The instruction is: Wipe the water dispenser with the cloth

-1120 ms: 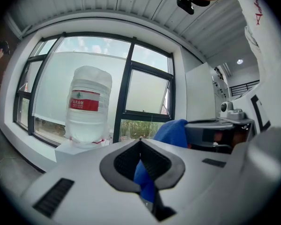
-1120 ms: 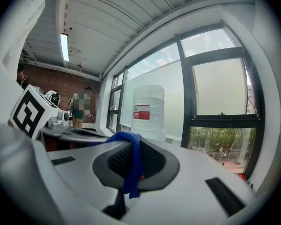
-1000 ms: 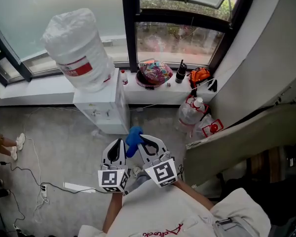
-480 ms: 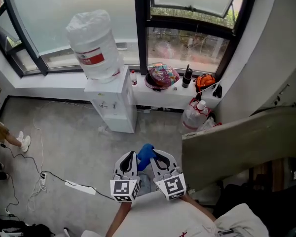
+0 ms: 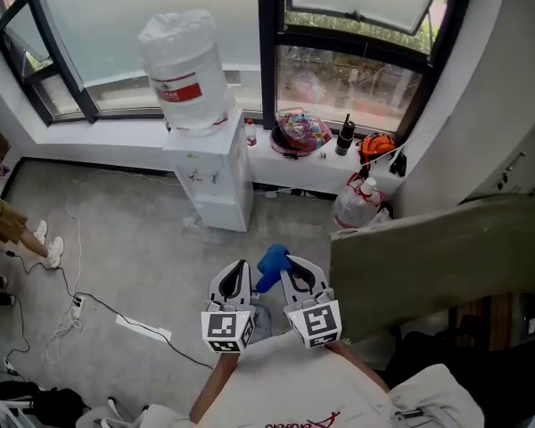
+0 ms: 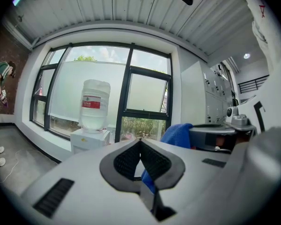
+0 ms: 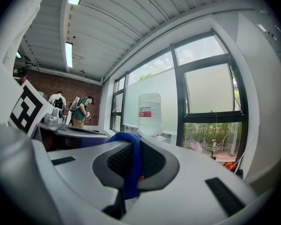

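A grey floor ran out to a wide window on the far side, with a white sill beneath it. The water dispenser stood against that sill with a big bottle upended on top, well apart from my tools. I held both tools near me, side by side. My right tool was clenched on the blue cloth, which stuck out past its tips. My left tool was clenched too, pads pressed together with nothing between them. A cable lay on the floor at the left.
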Demonstrator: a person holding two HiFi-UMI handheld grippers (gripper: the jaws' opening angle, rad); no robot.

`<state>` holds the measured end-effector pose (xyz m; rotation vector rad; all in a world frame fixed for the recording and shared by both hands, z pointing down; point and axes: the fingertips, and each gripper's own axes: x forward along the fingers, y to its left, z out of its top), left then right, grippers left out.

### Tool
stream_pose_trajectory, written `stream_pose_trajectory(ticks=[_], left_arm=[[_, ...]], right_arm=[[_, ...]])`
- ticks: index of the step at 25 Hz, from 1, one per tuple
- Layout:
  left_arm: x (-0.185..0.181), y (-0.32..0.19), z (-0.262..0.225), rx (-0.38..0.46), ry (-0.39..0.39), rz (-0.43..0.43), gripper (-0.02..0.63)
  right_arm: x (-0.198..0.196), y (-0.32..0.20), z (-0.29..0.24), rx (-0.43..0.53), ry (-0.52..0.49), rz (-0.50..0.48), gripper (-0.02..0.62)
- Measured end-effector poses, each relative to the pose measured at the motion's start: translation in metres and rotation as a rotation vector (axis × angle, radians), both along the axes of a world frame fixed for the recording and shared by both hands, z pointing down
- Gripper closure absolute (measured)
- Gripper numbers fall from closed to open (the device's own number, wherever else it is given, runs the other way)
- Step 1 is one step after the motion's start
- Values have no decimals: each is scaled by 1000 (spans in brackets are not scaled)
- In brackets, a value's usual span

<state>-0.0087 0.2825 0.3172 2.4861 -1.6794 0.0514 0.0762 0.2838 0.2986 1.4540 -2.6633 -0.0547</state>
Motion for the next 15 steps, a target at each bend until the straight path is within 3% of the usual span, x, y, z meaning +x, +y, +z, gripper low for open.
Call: stream_pose_trajectory(ticks=[15], left_arm=[[-1,4,3,-4,-10,-24,595]], right_arm=[[2,2,10,-10,10,-19,572]])
